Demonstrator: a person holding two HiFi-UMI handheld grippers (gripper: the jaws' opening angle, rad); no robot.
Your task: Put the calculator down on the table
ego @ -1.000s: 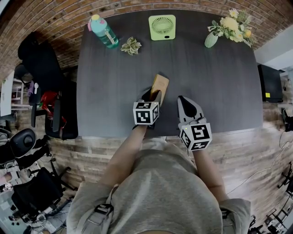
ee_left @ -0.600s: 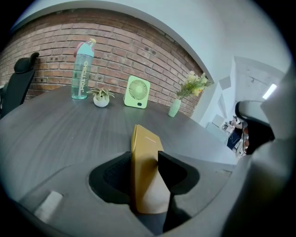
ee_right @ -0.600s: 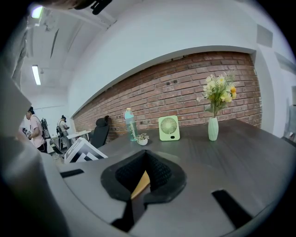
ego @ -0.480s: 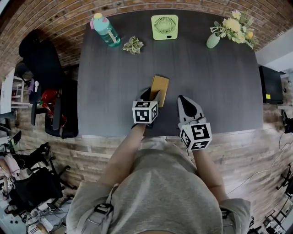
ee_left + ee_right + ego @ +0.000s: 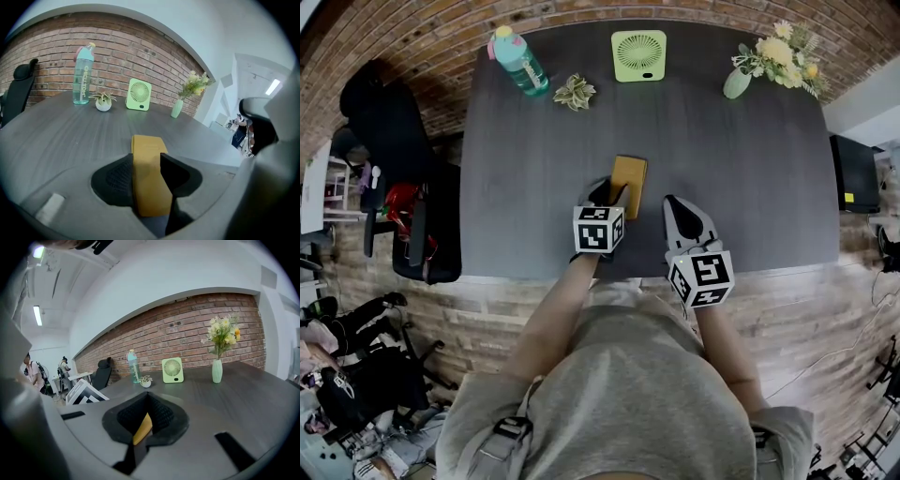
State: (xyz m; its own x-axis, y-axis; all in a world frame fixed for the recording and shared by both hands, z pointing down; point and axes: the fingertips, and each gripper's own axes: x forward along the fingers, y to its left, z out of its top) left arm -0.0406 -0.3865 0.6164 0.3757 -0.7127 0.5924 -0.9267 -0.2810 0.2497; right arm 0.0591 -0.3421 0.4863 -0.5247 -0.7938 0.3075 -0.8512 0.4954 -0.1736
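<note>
The yellow calculator (image 5: pixel 629 176) lies flat on the dark grey table (image 5: pixel 750 169), near its front edge. My left gripper (image 5: pixel 612 194) stands over its near end. In the left gripper view the calculator (image 5: pixel 147 159) runs lengthwise between the two black pads. The jaws have just been opening and stand wide, so the left gripper (image 5: pixel 146 157) is open around it. To its right my right gripper (image 5: pixel 675 203) hovers with its fingers together and nothing held. In the right gripper view the right gripper (image 5: pixel 147 397) is shut, and a sliver of the calculator (image 5: pixel 143 427) shows past its pads.
Along the table's far edge stand a teal bottle (image 5: pixel 517 64), a small potted plant (image 5: pixel 575 93), a green desk fan (image 5: pixel 637 54) and a vase of flowers (image 5: pixel 750 70). A black office chair (image 5: pixel 394 159) stands left of the table.
The calculator has gone from tilted on its edge in the left gripper to lying flat on the table, and the left jaws have opened. The right gripper has not moved.
</note>
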